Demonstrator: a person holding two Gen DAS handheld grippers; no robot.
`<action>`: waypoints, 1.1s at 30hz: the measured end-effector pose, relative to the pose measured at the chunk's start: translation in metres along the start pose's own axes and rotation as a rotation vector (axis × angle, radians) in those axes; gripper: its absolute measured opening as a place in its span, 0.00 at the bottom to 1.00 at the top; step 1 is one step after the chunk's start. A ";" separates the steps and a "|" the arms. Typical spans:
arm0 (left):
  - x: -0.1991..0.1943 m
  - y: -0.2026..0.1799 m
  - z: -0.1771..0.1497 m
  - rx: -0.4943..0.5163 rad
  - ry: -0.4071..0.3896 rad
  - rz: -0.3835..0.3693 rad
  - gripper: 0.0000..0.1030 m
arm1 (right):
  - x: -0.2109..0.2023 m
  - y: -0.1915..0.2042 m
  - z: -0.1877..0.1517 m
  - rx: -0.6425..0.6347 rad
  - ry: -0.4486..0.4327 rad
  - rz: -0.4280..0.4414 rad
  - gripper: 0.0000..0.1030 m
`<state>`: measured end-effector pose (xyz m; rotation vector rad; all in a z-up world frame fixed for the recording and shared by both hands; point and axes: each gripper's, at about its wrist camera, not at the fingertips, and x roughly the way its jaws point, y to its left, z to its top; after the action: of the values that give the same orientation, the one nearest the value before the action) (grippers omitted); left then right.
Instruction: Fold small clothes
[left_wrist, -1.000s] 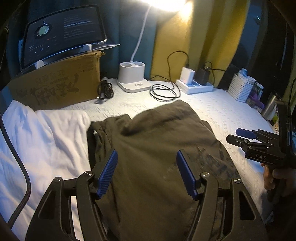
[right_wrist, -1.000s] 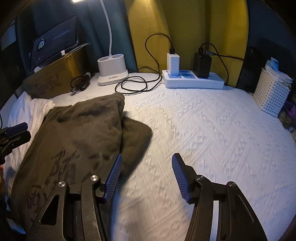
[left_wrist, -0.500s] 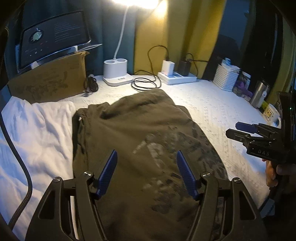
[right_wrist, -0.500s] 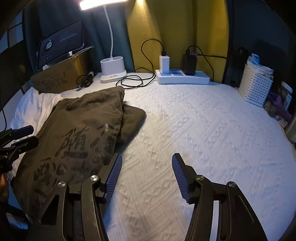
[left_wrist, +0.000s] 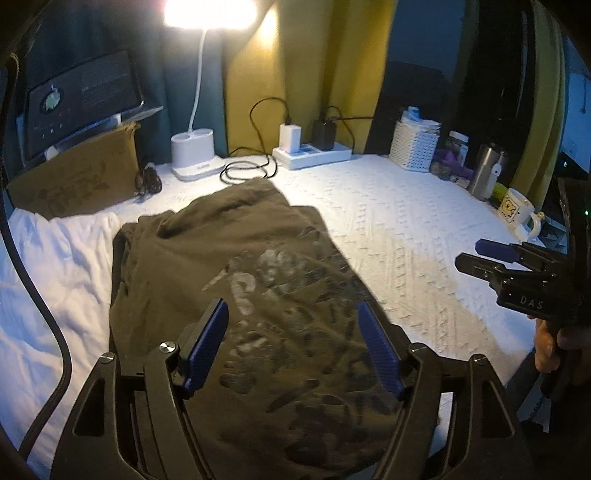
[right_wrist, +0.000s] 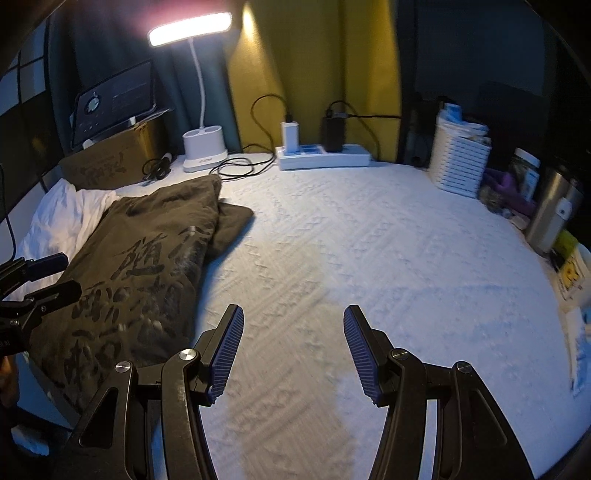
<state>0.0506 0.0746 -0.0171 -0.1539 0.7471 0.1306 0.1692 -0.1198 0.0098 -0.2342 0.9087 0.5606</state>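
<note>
My left gripper (left_wrist: 291, 347) hangs over the olive T-shirt (left_wrist: 240, 280), its jaws opening, with nothing pinched between the blue pads (left_wrist: 207, 343). My right gripper (right_wrist: 293, 354) stands moderately wide and empty above bare white surface (right_wrist: 388, 251). The shirt lies folded on the left part of that surface, printed side up, one sleeve poking out to its right. Beside it lies white cloth (left_wrist: 55, 258); behind stand a lit lamp (right_wrist: 203, 147) and a power strip (right_wrist: 325, 157).

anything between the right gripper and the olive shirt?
Nothing. In the right wrist view only bare white bedspread separates the right gripper, jaws open and empty, from the olive shirt to its left.
</note>
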 end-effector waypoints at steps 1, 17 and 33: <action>-0.002 -0.002 0.001 0.004 -0.006 0.000 0.77 | -0.006 -0.004 -0.003 0.006 -0.005 -0.007 0.57; -0.043 -0.056 0.005 0.094 -0.111 -0.026 0.90 | -0.091 -0.041 -0.033 0.052 -0.113 -0.090 0.70; -0.099 -0.077 0.019 0.088 -0.252 0.009 0.90 | -0.169 -0.055 -0.033 0.067 -0.269 -0.160 0.74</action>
<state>0.0052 -0.0036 0.0717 -0.0483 0.5016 0.1228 0.0955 -0.2405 0.1230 -0.1640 0.6402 0.4015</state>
